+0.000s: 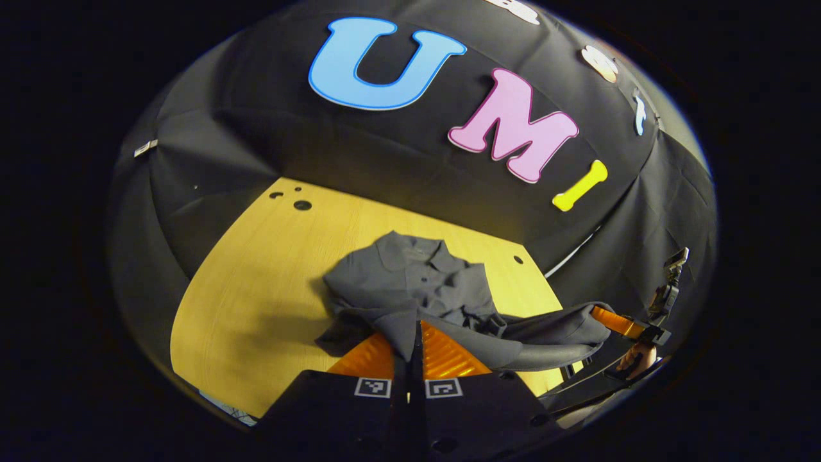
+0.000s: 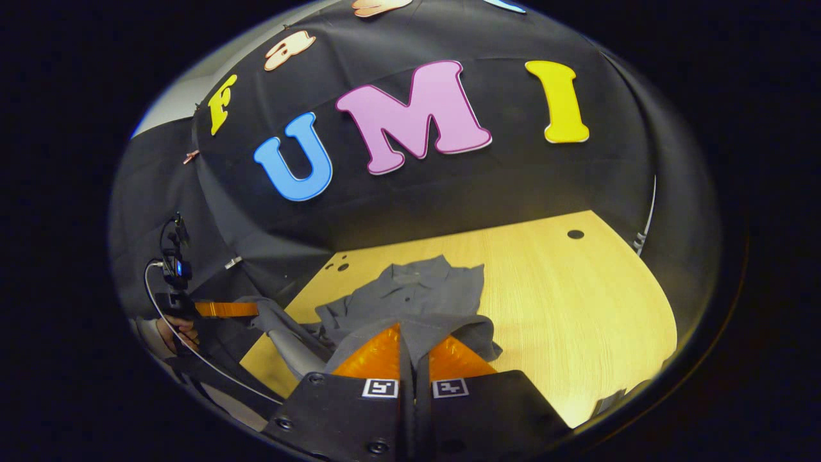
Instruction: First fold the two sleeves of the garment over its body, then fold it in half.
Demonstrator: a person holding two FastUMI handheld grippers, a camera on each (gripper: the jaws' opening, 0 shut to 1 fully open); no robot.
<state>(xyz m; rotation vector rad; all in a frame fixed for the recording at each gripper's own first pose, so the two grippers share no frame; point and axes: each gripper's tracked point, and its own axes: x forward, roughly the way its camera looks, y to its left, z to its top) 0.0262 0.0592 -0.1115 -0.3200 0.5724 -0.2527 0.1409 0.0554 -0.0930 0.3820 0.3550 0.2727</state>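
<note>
A grey polo shirt [image 1: 417,282] lies on the yellow wooden table [image 1: 256,301], collar toward the far wall. Its near edge is raised off the table. My left gripper [image 1: 417,333] is shut on a fold of that edge, the cloth draped over both fingers. To the right, the right gripper [image 1: 612,321] pinches the other end, and the hem hangs stretched between them. In the right gripper view the shirt [image 2: 417,292] sits ahead, and my right gripper [image 2: 410,343] is shut on grey fabric. Far left there, the left gripper [image 2: 247,310] holds its corner, with a hand [image 2: 179,330] behind.
Black cloth walls close off the table's far side and both flanks. Small round holes [image 1: 302,205] mark the tabletop near its back corners, one more hole [image 2: 575,234] at the right. Bare wood [image 2: 577,301] stretches right of the shirt; the table's near edge curves just below my grippers.
</note>
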